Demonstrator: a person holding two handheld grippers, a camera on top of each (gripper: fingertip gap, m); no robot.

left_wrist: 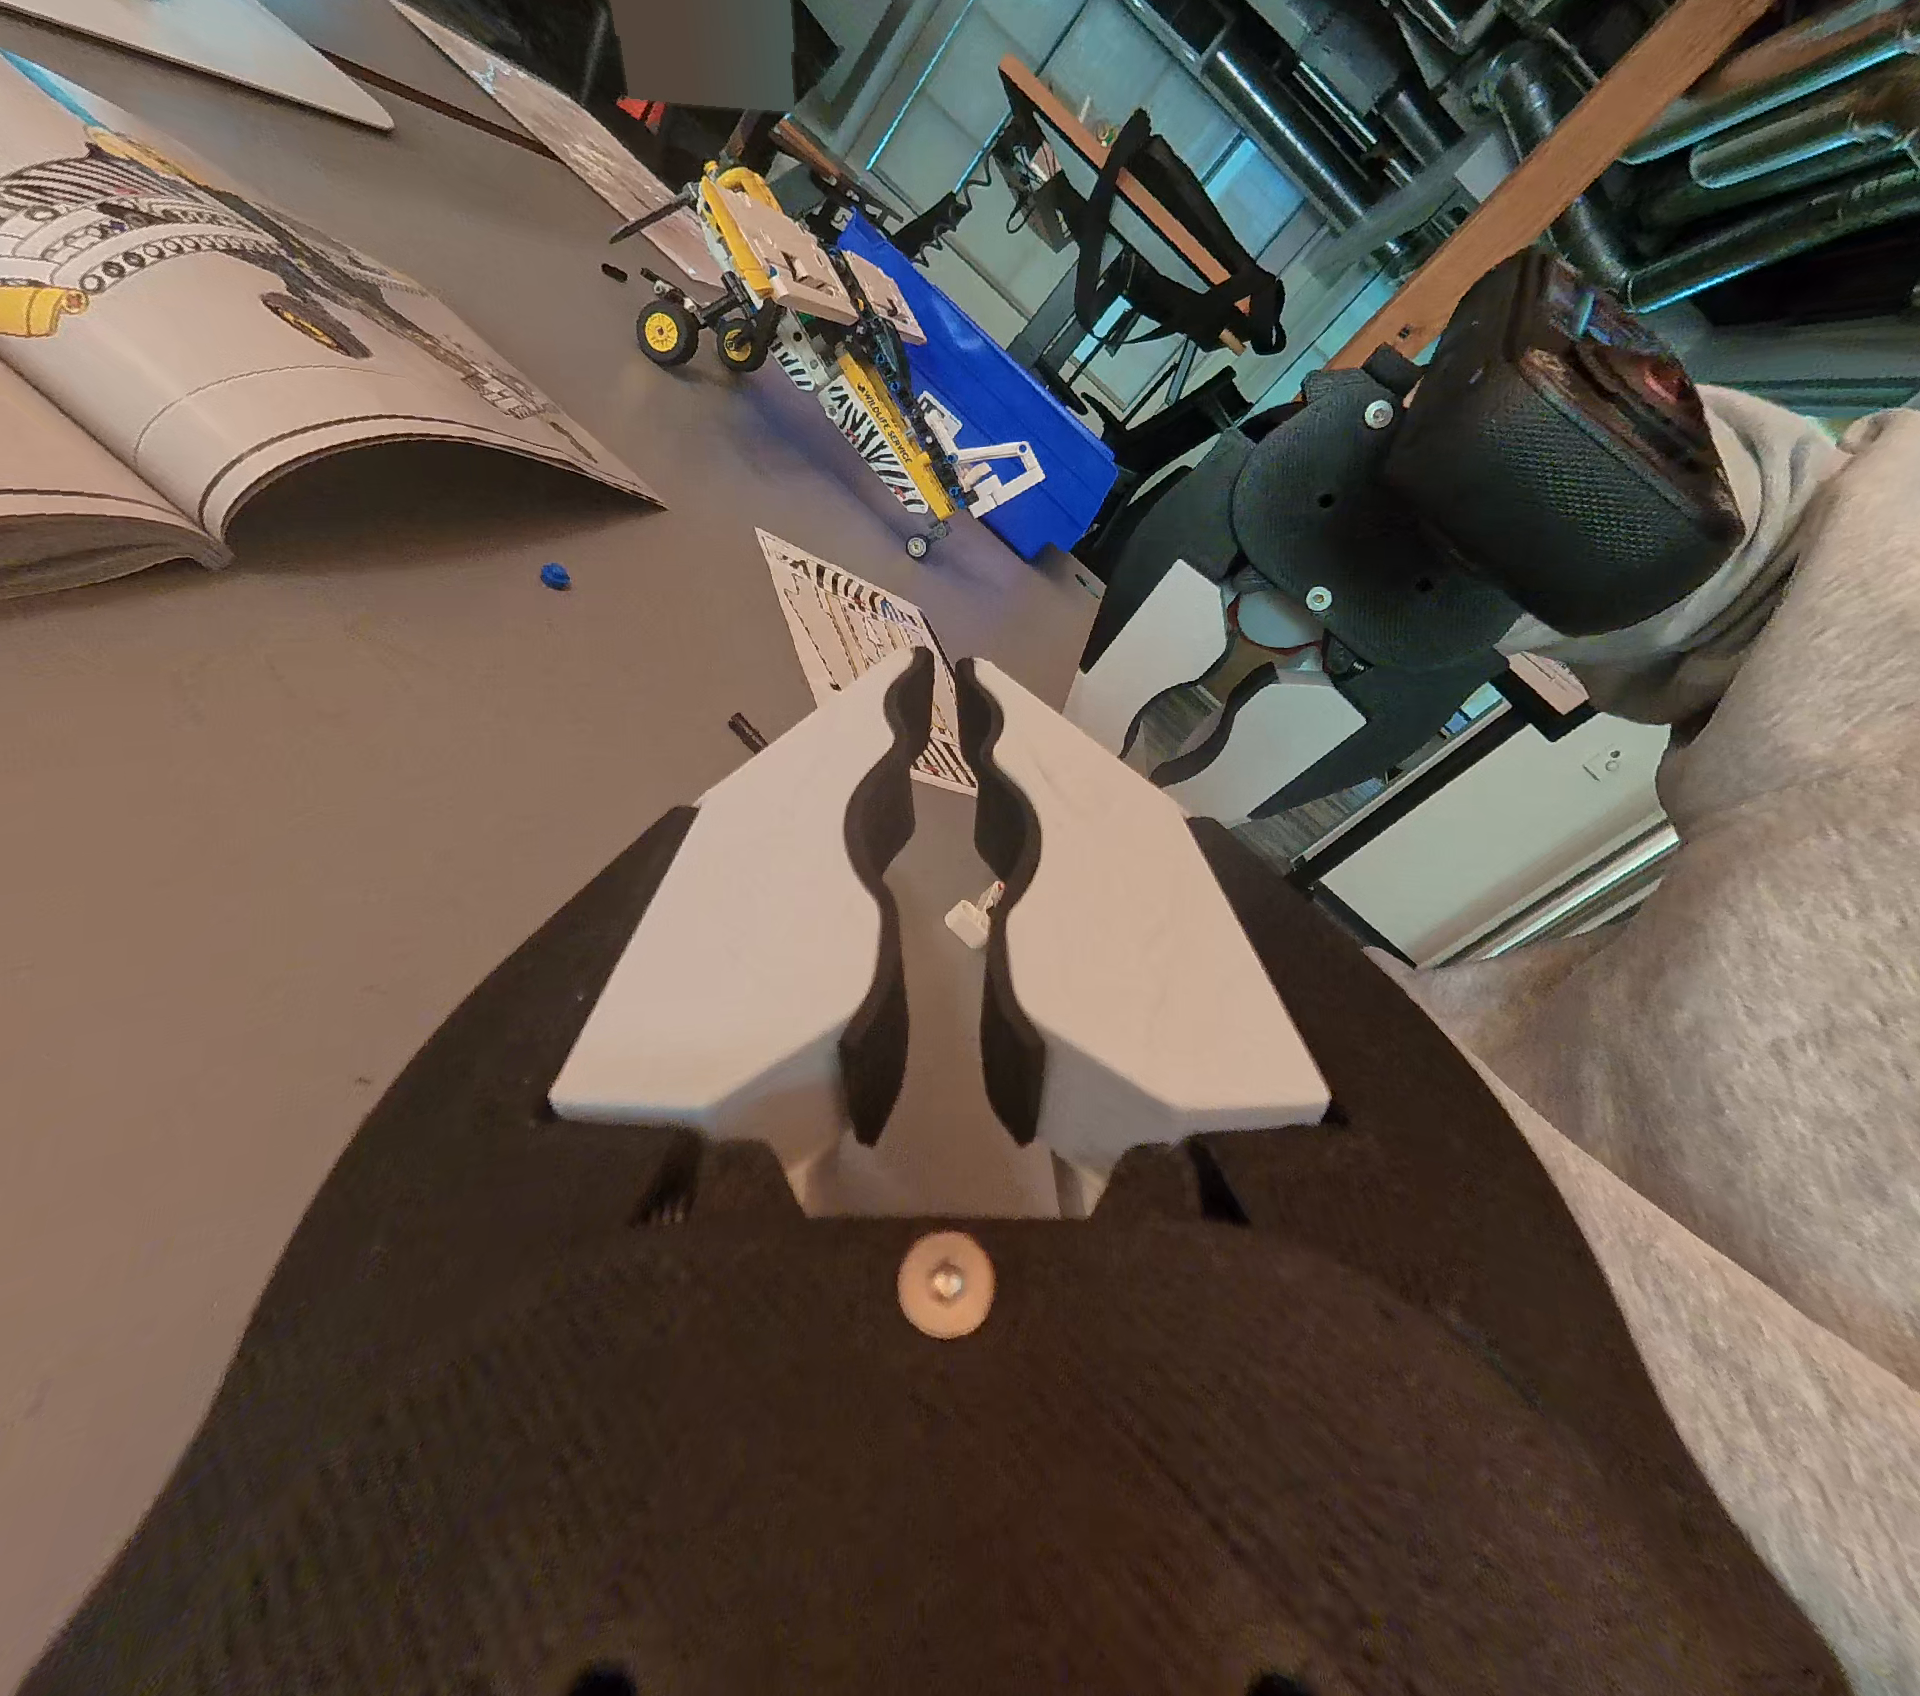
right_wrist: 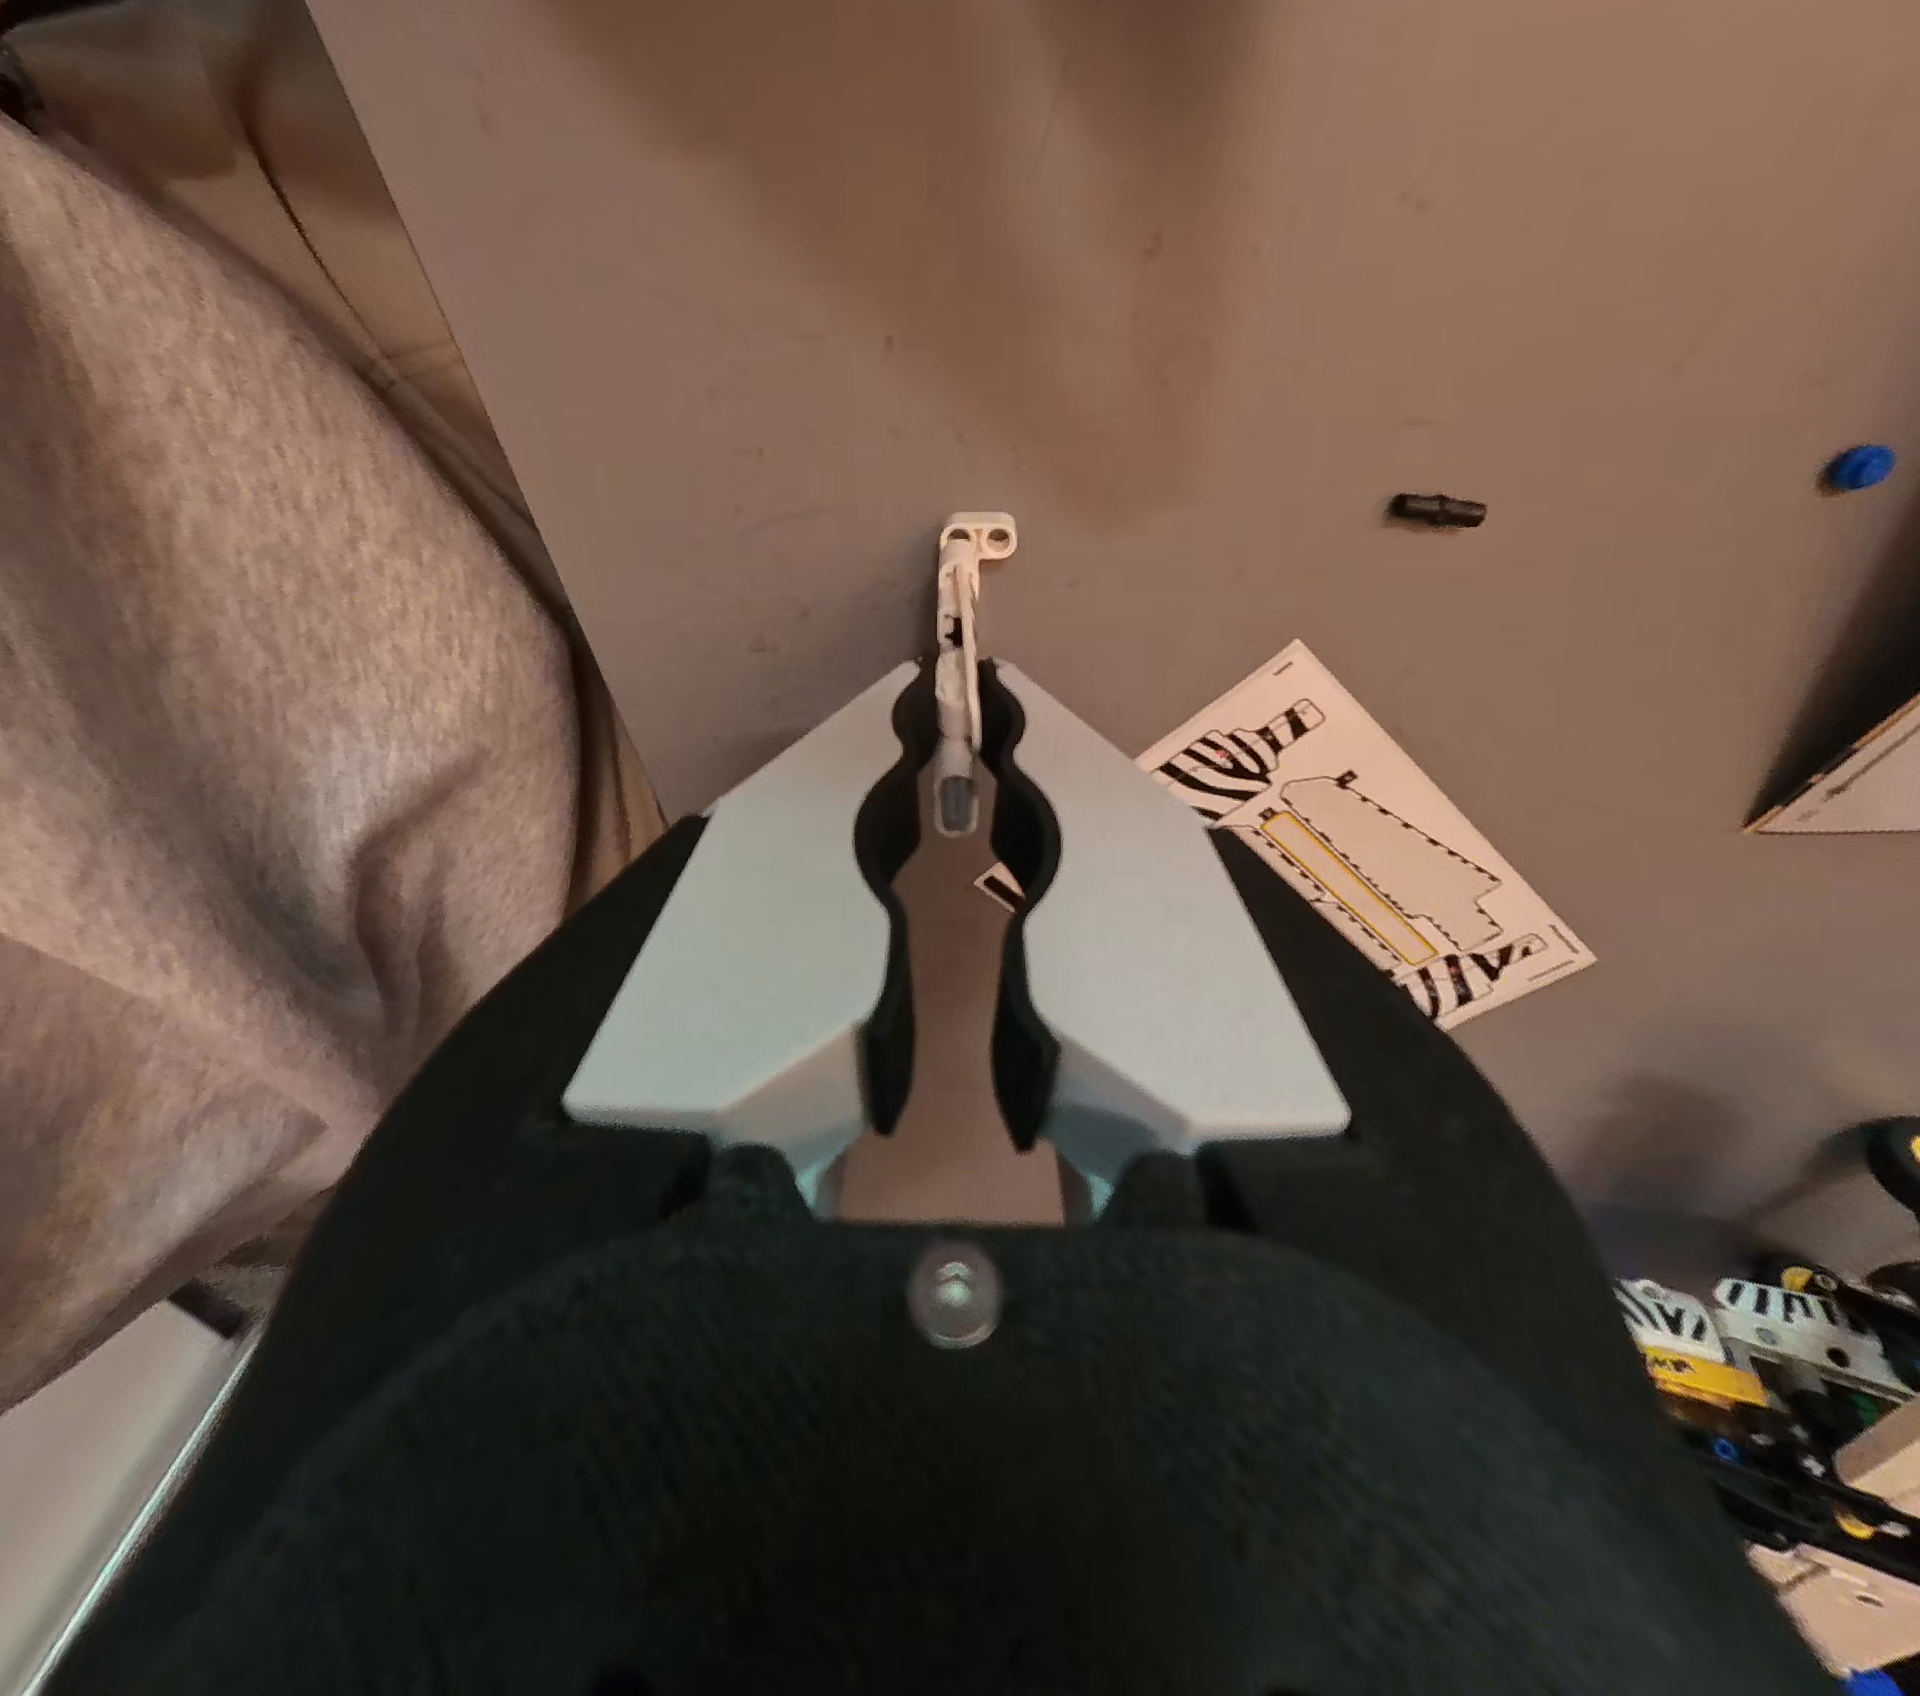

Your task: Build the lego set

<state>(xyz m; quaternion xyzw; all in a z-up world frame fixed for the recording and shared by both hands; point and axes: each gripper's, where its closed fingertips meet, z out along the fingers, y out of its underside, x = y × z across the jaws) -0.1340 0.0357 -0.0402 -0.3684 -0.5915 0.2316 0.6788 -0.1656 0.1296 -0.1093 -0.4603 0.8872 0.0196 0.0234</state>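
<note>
Grey tabletop (right_wrist: 1195,244) in a workshop carries a sticker sheet (right_wrist: 1382,836) and the half-built model (left_wrist: 821,337) (beside a blue bin (left_wrist: 987,420)). Right gripper (right_wrist: 956,675) pinches a white lego piece (right_wrist: 961,607); left gripper (left_wrist: 940,670) hangs nearly closed, empty.

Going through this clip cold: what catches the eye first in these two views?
In the right wrist view, the right gripper is shut on a small white lego piece that juts past its tips above the grey table. In the left wrist view, a yellow, zebra-striped lego vehicle stands far back against a blue bin, with an open instruction booklet at left.
</note>
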